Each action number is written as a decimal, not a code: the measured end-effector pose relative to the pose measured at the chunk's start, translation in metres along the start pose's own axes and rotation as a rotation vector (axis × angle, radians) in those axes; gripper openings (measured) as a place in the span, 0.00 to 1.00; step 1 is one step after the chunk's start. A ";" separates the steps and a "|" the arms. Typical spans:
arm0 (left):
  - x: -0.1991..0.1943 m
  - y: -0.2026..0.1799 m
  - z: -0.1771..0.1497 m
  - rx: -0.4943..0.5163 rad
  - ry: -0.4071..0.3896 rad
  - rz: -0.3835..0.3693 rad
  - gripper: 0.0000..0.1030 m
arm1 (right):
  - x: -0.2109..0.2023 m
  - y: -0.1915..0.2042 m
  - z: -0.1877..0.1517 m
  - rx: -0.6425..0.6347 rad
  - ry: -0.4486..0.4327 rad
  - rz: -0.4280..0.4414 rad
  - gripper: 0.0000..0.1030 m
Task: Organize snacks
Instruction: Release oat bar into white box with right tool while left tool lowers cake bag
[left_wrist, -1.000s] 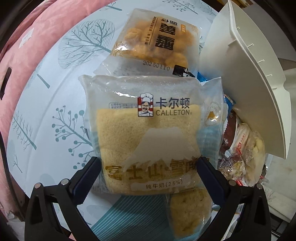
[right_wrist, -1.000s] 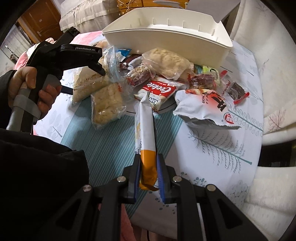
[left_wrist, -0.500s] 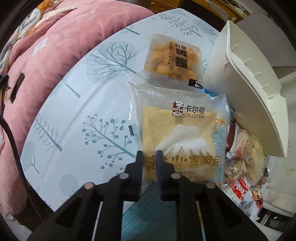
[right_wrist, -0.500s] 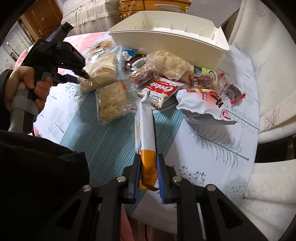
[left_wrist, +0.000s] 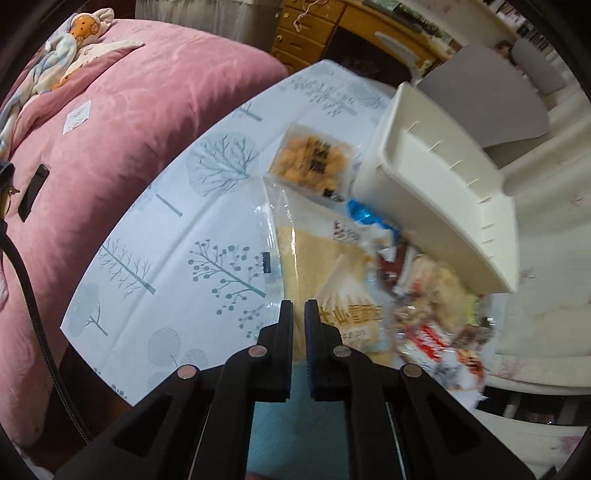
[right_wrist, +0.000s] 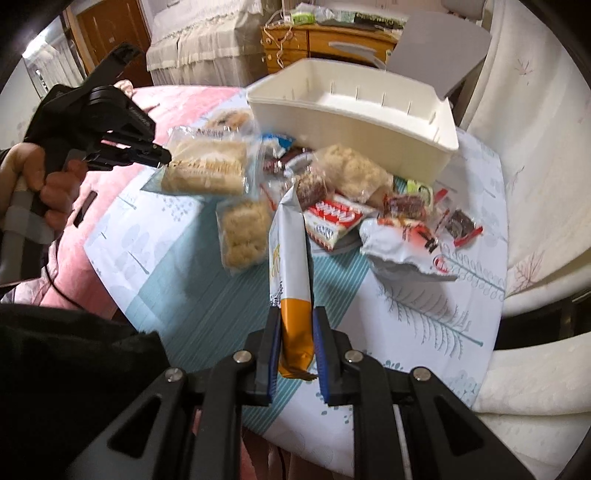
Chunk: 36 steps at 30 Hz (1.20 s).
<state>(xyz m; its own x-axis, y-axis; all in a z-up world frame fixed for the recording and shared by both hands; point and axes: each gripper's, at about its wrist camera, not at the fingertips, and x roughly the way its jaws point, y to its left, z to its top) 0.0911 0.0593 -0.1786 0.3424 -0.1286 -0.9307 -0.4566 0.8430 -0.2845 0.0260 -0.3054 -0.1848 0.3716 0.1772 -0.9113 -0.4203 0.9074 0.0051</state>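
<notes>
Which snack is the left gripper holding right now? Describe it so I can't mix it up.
Start at the white bin at the table's far side, then look left of the snack pile. The left gripper holds a clear bread bag lifted off the table. Unlike the smaller pale bag lying flat below, it is off the cloth.

A table (right_wrist: 424, 314) in a tree-print cloth fills mid-frame. On it — a white bin (right_wrist: 354, 122) at upper centre, loose snack packets (right_wrist: 332, 218) heaped below.
</notes>
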 end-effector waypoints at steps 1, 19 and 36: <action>-0.010 -0.001 0.000 0.013 -0.012 -0.001 0.03 | -0.002 -0.001 0.002 -0.001 -0.013 0.002 0.16; -0.072 -0.047 0.038 0.201 -0.018 -0.046 0.00 | -0.032 -0.031 0.073 0.022 -0.195 0.036 0.16; -0.015 -0.030 0.075 0.346 0.147 0.043 0.25 | 0.010 -0.080 0.196 0.159 -0.236 0.004 0.16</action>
<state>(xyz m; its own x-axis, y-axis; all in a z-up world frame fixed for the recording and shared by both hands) 0.1613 0.0750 -0.1388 0.1965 -0.1419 -0.9702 -0.1552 0.9725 -0.1736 0.2259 -0.3012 -0.1135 0.5604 0.2476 -0.7903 -0.2938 0.9516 0.0899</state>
